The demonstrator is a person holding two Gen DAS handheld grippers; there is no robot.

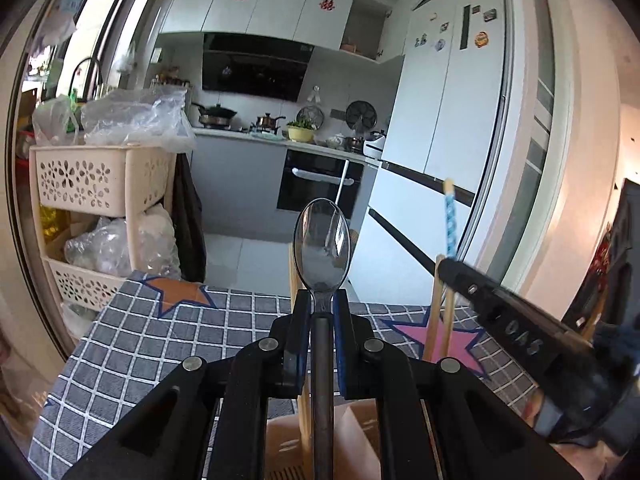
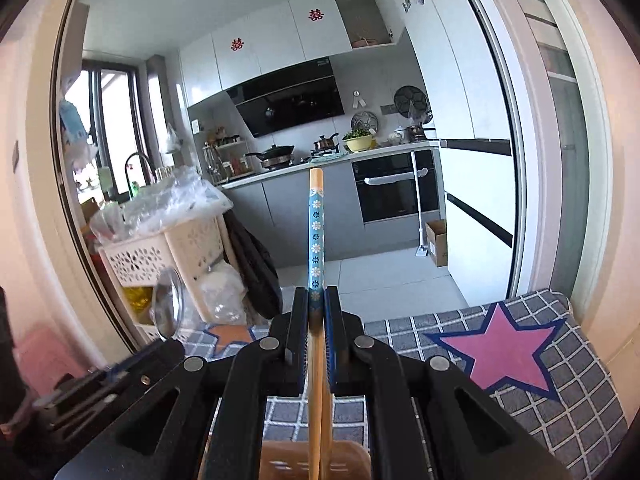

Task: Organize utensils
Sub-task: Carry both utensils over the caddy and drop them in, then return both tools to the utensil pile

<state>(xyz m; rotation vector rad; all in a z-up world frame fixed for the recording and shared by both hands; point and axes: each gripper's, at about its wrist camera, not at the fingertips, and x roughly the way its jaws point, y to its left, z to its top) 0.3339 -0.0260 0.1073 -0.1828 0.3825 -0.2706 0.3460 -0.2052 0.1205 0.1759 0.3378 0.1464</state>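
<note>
A: Start at the left gripper. How does it stand?

B: It points forward and a little downward over the table, its jaws clamped on the neck of a metal spoon. The bowl sticks out past the fingertips, hollow face toward the camera, and the handle runs back between the fingers.

A: And the right gripper?

B: Same attitude, slightly nose-down. Its jaws are pinched tight on a wooden chopstick with a blue flowered band. The banded end stands out ahead of the fingertips; the plain wood runs back under the camera.

A: Where are they relative to each other?

B: Side by side. From the left wrist view, the right gripper comes in from the right, its chopstick rising beyond its tip. From the right wrist view, the spoon's bowl shows at the left.

A: What lies below them?

B: A beige slotted utensil holder, straight beneath both claws, with more wooden chopsticks standing in it. Under that, a grey checked tablecloth with a pink star to the right and an orange star to the left.

A: Farther out?

B: A cream basket rack ahead to the left, stuffed with plastic bags.
</note>
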